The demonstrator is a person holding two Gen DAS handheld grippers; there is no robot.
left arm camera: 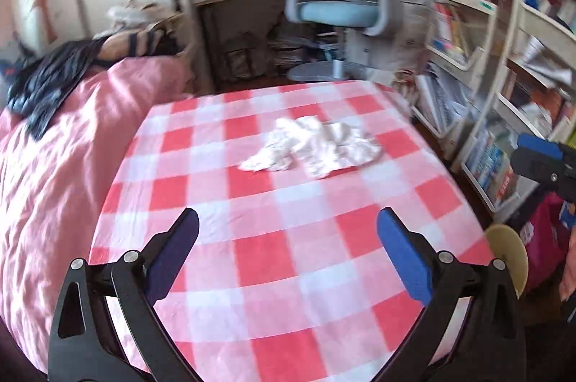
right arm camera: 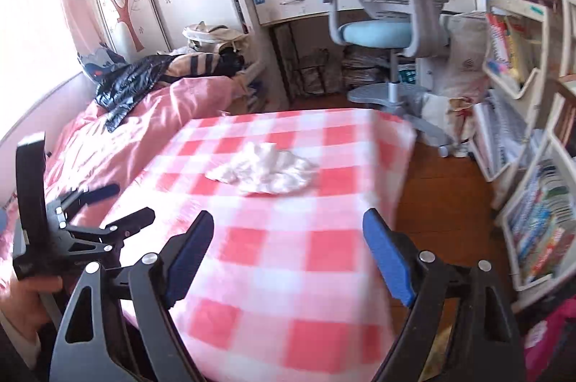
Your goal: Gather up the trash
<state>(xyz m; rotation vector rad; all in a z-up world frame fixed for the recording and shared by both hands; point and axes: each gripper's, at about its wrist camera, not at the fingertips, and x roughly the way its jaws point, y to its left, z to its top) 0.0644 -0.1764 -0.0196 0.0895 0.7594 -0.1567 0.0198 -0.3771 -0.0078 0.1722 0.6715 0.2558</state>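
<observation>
A: Where is the trash right now?

B: The crumpled white tissue (left arm camera: 311, 148) lies in the middle of the red-and-white checked cloth (left arm camera: 280, 259), well ahead of both tools. Nothing touches it.

A: And the tongs?

B: The left gripper (left arm camera: 288, 238) has its jaws spread wide with only cloth showing between them. The right gripper (right arm camera: 288, 238) is spread too, and empty. Neither pinches anything.

A: So what might go wrong from here?

B: The tissue looks thin, light and spread flat in several loose folds. I judge a low pinch could catch the cloth along with it and drag the cloth. A high pinch could grab one flap only, and the rest might tear off or stay behind.

A: Anything else?

B: The two tools sit close, the left one just to the side in the right view. If both reach for the same heap they could knock together. The cloth's far edge hangs near the floor (right arm camera: 442, 187), so a careless sweep could push the tissue off it.
</observation>
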